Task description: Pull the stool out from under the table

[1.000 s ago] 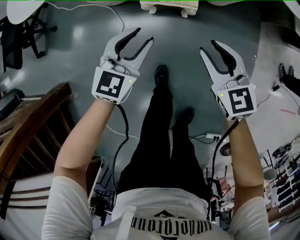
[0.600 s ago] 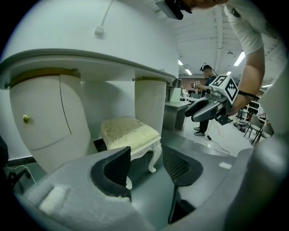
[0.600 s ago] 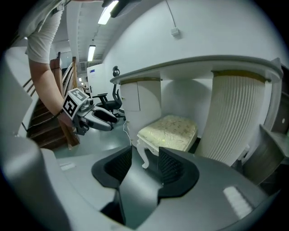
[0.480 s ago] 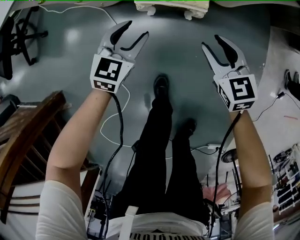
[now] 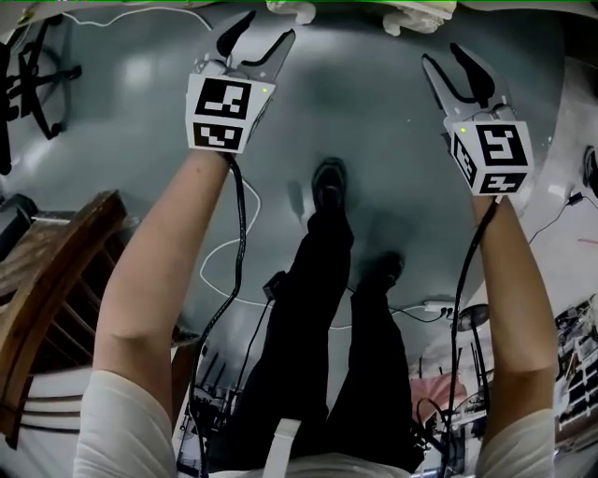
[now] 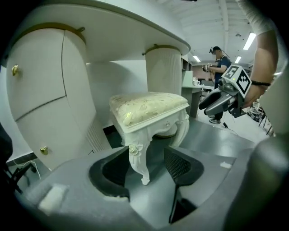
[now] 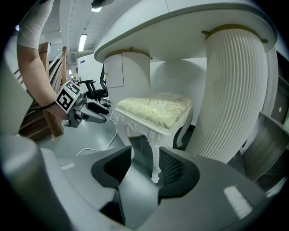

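Note:
A white carved stool (image 6: 149, 108) (image 7: 156, 110) with a cream cushioned seat stands under a white table (image 6: 135, 31) (image 7: 180, 27), between its fluted columns. In the head view only the stool's edge (image 5: 290, 7) shows at the top. My left gripper (image 5: 262, 42) (image 6: 146, 167) is open, and the stool's front left leg (image 6: 139, 160) shows in its gap, a little beyond the tips. My right gripper (image 5: 458, 70) (image 7: 144, 173) is open too, with the other front leg (image 7: 156, 158) showing in line with its gap. Both pairs of jaws have just been opening, and neither holds anything.
A wooden chair (image 5: 56, 271) stands at my left. Cables (image 5: 220, 257) lie on the grey floor by my legs (image 5: 327, 280). A white cabinet door with gold knobs (image 6: 43, 150) flanks the stool. An office chair (image 7: 95, 92) and a person (image 6: 219, 58) are farther off.
Both grippers have moved forward toward the stool, up the head view, and their jaws stand wider apart. The stool's edge has slid toward the top of the frame.

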Motion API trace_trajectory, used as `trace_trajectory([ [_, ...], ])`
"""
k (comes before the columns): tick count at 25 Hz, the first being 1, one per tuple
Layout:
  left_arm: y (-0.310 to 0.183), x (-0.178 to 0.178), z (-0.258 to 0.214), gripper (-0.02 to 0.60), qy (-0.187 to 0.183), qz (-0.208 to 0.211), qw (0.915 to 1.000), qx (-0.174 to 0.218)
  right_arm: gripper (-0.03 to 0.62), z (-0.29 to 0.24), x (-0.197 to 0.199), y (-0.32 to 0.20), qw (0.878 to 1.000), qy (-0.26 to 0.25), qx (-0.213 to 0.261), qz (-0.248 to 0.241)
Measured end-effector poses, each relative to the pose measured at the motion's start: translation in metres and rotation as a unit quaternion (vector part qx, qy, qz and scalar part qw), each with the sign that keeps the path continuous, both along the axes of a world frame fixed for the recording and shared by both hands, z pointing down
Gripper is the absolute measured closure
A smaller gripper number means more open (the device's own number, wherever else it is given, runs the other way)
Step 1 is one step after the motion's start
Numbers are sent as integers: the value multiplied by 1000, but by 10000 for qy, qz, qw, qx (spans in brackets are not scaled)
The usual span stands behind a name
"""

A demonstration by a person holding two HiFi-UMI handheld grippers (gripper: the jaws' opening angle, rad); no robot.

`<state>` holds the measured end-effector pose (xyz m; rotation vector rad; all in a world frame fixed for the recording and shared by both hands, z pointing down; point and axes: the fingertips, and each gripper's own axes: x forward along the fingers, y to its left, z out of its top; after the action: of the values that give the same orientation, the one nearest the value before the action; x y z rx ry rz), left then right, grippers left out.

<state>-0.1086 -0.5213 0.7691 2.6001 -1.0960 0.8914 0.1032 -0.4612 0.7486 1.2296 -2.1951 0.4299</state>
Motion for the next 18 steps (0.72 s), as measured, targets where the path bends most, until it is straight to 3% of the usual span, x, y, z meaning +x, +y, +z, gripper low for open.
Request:
trace_trajectory([
  [3, -16, -6, 22, 330, -99, -183, 9998, 37, 391, 25, 4, -13, 9998, 86, 7, 153],
  [9, -37, -8, 57, 283, -451, 103, 9989, 29, 340, 70, 4, -39, 9989, 181, -160, 410],
  [18, -57, 7, 87, 253, -224, -352, 9990, -135, 316, 93, 2, -76, 9971, 379, -148, 639],
])
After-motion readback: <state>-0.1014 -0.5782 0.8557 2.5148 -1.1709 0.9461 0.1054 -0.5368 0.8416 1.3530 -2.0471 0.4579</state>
